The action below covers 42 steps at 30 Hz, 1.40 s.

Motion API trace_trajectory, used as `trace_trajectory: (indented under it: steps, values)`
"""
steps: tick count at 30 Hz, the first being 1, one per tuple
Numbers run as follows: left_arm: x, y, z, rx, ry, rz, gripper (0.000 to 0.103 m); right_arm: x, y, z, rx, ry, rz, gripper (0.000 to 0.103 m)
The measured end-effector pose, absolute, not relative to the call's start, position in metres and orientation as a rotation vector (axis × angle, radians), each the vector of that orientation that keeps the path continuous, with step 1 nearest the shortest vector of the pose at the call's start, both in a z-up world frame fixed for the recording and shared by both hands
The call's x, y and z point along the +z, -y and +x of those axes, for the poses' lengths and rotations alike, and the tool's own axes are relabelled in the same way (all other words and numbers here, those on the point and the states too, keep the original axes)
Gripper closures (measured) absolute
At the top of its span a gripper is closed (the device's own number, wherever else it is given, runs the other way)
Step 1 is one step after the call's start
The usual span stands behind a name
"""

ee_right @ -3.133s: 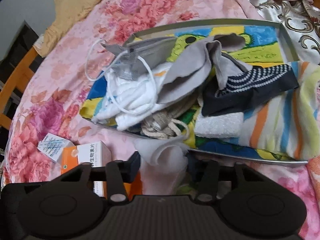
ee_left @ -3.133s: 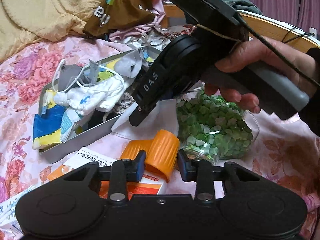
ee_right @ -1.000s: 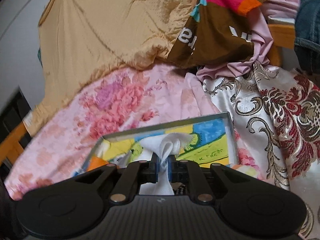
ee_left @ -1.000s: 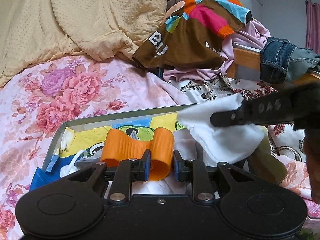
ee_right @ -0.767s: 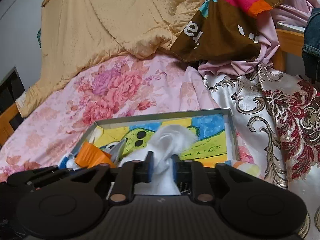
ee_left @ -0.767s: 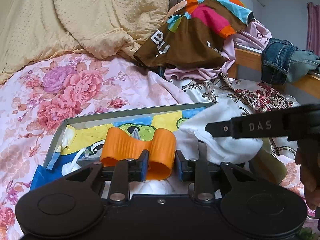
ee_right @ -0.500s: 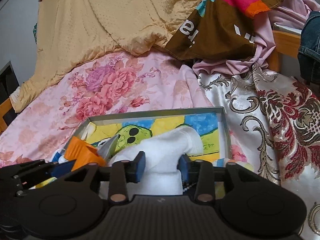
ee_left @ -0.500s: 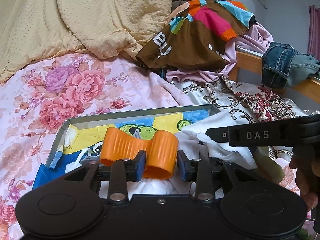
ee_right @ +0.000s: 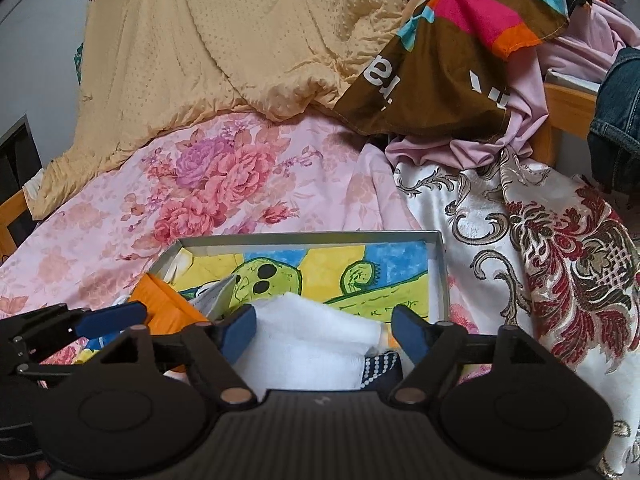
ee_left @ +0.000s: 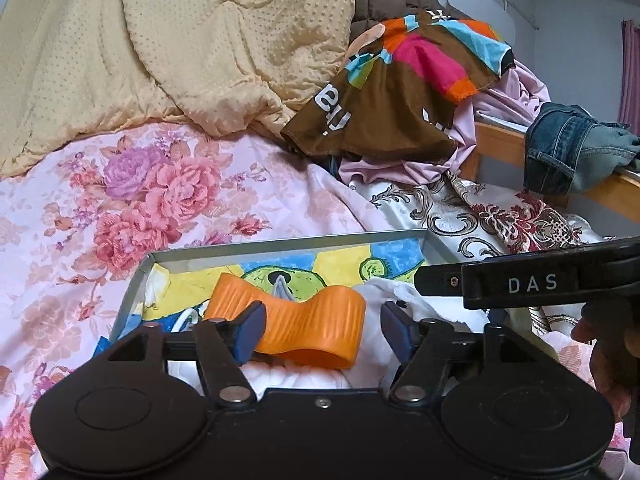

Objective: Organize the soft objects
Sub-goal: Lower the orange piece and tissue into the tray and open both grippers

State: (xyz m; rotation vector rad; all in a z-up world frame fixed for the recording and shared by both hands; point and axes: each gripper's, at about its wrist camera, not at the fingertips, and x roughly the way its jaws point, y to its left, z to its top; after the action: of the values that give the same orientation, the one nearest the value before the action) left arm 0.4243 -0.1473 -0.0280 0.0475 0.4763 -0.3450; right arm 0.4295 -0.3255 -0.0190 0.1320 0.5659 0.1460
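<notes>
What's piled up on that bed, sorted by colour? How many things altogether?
Yellow: 1, blanket
Brown: 1, patterned cloth
Blue: 1, jeans
Orange: 1, ribbed piece in the tray
White: 1, cloth in the tray
Total: 5

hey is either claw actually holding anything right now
No. Both claws' jaws are opening: the left claw has let go of the orange piece, the right claw of the white cloth.
</notes>
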Motion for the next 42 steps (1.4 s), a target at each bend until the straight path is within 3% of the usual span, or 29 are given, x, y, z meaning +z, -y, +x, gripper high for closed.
trace_trajectory:
  steps: [11,13,19,42]
  values:
    - [-0.004,0.131,0.407,-0.268,-0.438,0.017,0.019,-0.002,0.331,0.409,0.134,-0.51,0.14,0.011]
    - [0.002,0.127,0.402,-0.25,-0.429,0.006,0.009,0.002,0.332,0.402,0.134,-0.493,0.14,0.008]
    - [0.02,0.12,0.385,-0.227,-0.398,-0.002,0.001,0.012,0.336,0.384,0.128,-0.471,0.159,0.004]
    - [0.043,0.107,0.298,-0.137,-0.324,-0.045,0.001,0.038,0.329,0.29,0.112,-0.303,0.136,0.0]
